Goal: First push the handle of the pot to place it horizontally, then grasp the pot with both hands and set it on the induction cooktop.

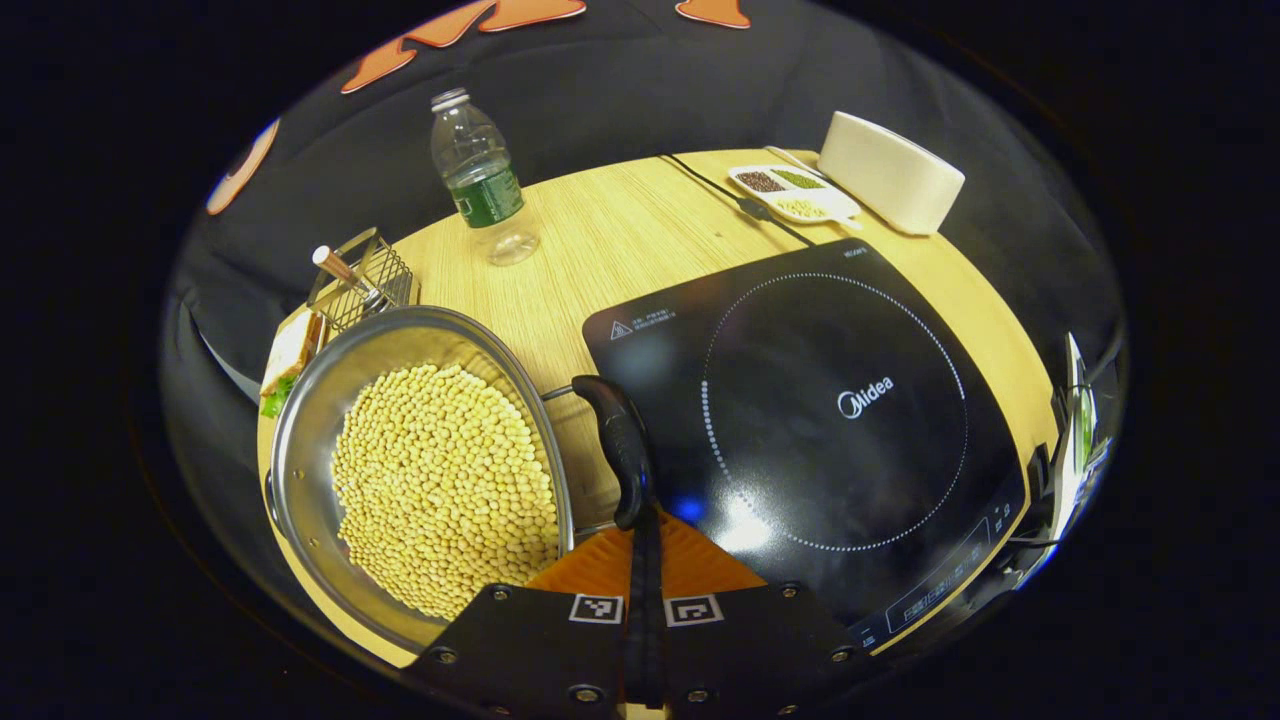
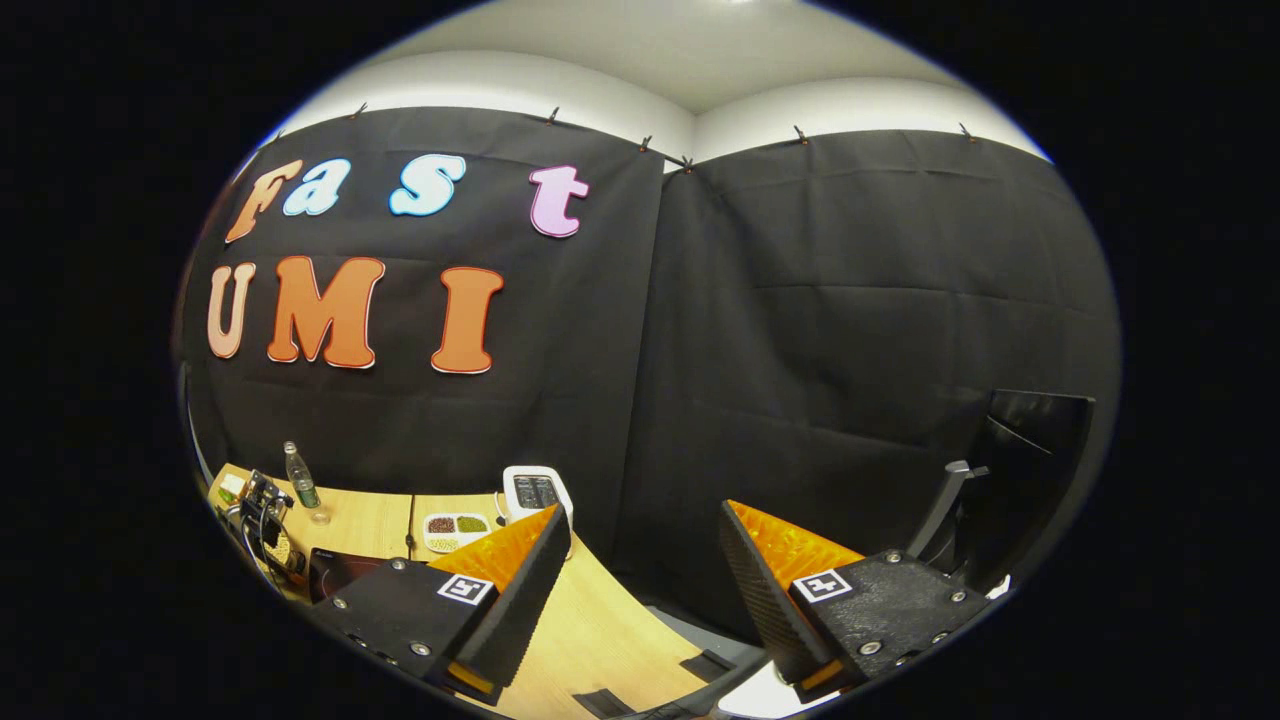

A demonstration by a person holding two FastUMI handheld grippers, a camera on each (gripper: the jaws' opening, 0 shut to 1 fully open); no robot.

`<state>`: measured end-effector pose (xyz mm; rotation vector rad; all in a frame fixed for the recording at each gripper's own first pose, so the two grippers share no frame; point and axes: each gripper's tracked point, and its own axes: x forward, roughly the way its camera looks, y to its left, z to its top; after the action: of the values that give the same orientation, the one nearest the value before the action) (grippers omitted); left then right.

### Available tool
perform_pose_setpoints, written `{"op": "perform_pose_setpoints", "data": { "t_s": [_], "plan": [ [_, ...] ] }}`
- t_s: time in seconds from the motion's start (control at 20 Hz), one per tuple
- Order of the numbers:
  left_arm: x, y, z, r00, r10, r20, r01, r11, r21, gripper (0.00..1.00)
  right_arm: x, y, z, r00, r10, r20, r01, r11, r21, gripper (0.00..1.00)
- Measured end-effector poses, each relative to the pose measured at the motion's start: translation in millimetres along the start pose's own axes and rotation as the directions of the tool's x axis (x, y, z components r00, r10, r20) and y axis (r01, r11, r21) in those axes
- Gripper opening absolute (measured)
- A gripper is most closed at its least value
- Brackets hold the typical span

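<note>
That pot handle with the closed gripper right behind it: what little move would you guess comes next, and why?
Probably a sideways push. The left gripper, shut, has its tips at the handle, which points toward the camera rather than lying across. The pot sits beside the cooktop, ungrasped.

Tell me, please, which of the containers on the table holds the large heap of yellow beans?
The steel pot at the table's left, beside the cooktop, is heaped with them. The white divided dish far back has only small portions, and the plastic bottle looks nearly empty.
</note>
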<state>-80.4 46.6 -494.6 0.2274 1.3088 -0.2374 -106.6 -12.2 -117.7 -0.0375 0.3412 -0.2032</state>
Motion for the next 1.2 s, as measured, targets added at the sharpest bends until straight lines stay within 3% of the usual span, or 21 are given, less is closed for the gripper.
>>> {"op": "perform_pose_setpoints", "data": {
  "t_s": [0.2, 0.35, 0.5, 0.7, 1.0, 1.05, 1.1, 1.15, 1.2],
  "plan": [
    [-16.1, 1.8, 2.3, 0.997, -0.029, 0.066, 0.032, 0.999, -0.039, 0.01, 4.5, 28.6, -1.2, 0.998, 0.057, -0.010, -0.057, 0.998, -0.008, 0.93],
    [-40.6, 15.0, 5.1, 0.990, -0.039, 0.139, 0.049, 0.996, -0.072, 0.05, 9.1, 65.9, -3.9, 0.991, 0.131, -0.026, -0.131, 0.991, -0.005, 0.96],
    [-67.4, 44.3, 4.5, 0.982, -0.016, 0.187, 0.044, 0.988, -0.145, 0.01, 12.8, 117.6, -9.3, 0.973, 0.225, -0.045, -0.226, 0.974, -0.006, 0.96],
    [-96.1, 109.4, -13.3, 0.975, 0.087, 0.205, -0.043, 0.977, -0.208, 0.01, 9.7, 198.9, -25.3, 0.924, 0.370, -0.096, -0.372, 0.928, -0.004, 0.94],
    [-139.7, 196.0, -40.7, 0.957, 0.198, 0.213, -0.136, 0.951, -0.276, 0.01, -16.1, 325.5, -62.1, 0.810, 0.551, -0.199, -0.561, 0.828, 0.008, 0.94],
    [-142.2, 206.8, -44.9, 0.954, 0.207, 0.218, -0.140, 0.948, -0.286, 0.05, -19.9, 343.3, -67.0, 0.793, 0.569, -0.216, -0.582, 0.813, 0.004, 0.94],
    [-144.4, 216.0, -46.1, 0.951, 0.212, 0.226, -0.141, 0.946, -0.293, 0.23, -24.6, 362.4, -75.1, 0.777, 0.583, -0.237, -0.601, 0.800, -0.003, 0.94],
    [-145.1, 224.9, -49.5, 0.949, 0.220, 0.226, -0.147, 0.942, -0.301, 0.30, -28.5, 379.4, -81.9, 0.760, 0.597, -0.257, -0.619, 0.785, -0.007, 0.94],
    [-144.8, 234.2, -51.5, 0.948, 0.226, 0.225, -0.151, 0.939, -0.309, 0.44, -34.9, 396.8, -90.2, 0.740, 0.611, -0.281, -0.638, 0.770, -0.008, 0.94]
  ]
}}
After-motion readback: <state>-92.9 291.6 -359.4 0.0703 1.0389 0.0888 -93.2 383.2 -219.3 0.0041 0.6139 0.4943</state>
